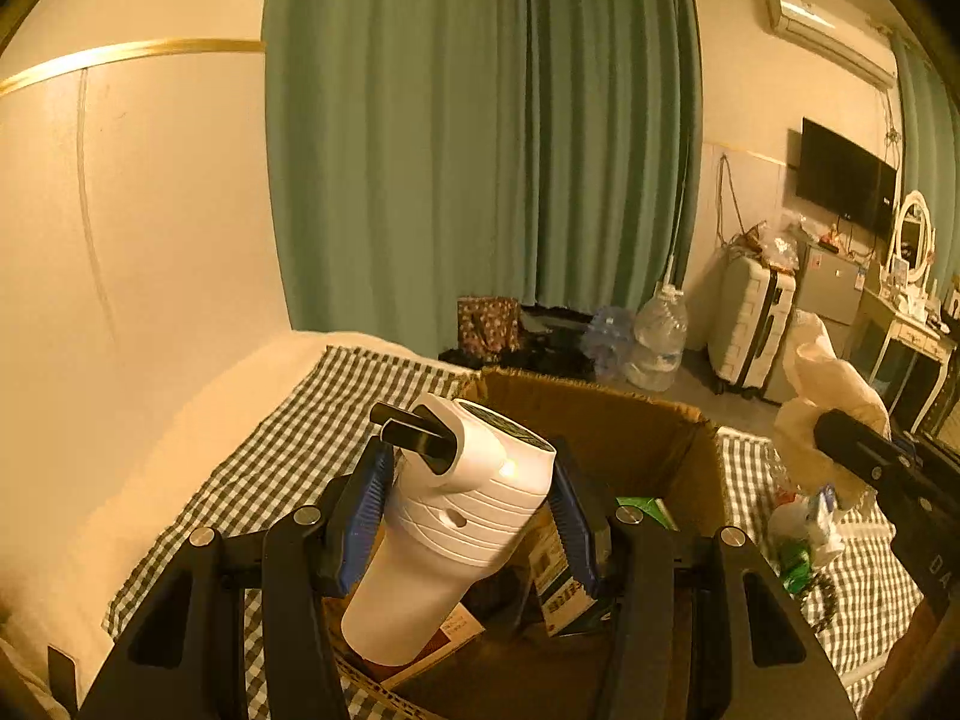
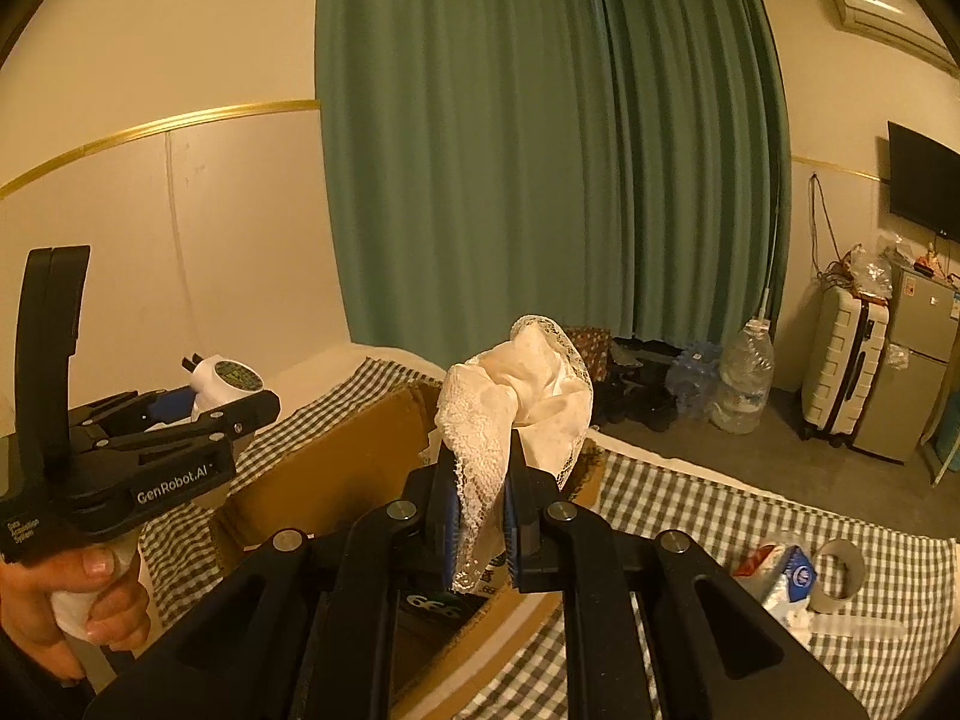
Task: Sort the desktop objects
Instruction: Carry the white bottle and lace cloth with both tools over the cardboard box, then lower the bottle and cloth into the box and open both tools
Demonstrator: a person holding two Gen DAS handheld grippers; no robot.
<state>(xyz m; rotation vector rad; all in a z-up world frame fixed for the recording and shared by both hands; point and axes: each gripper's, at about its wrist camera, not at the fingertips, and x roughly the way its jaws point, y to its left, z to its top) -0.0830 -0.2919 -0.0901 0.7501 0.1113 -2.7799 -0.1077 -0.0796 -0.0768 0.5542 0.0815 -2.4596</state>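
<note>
My left gripper (image 1: 468,510) is shut on a white plug-in device (image 1: 462,516) with two black prongs at its top, held over the open cardboard box (image 1: 606,414). In the right wrist view the same left gripper (image 2: 174,408) shows at the left with a hand on its handle, the white device (image 2: 225,384) in its jaws. My right gripper (image 2: 480,516) is shut on a bunched white lace cloth (image 2: 516,396), which rises above the near rim of the cardboard box (image 2: 336,456). In the left wrist view the cloth (image 1: 828,384) appears at the right, above the box's right edge.
The box holds packets and a green carton (image 1: 648,510). It sits on a green checked cover (image 1: 300,450). Loose wrappers (image 2: 780,576) and a tape roll (image 2: 840,576) lie on the cover at the right. Beyond are a water jug (image 2: 744,384), a suitcase (image 2: 840,372) and green curtains (image 2: 540,150).
</note>
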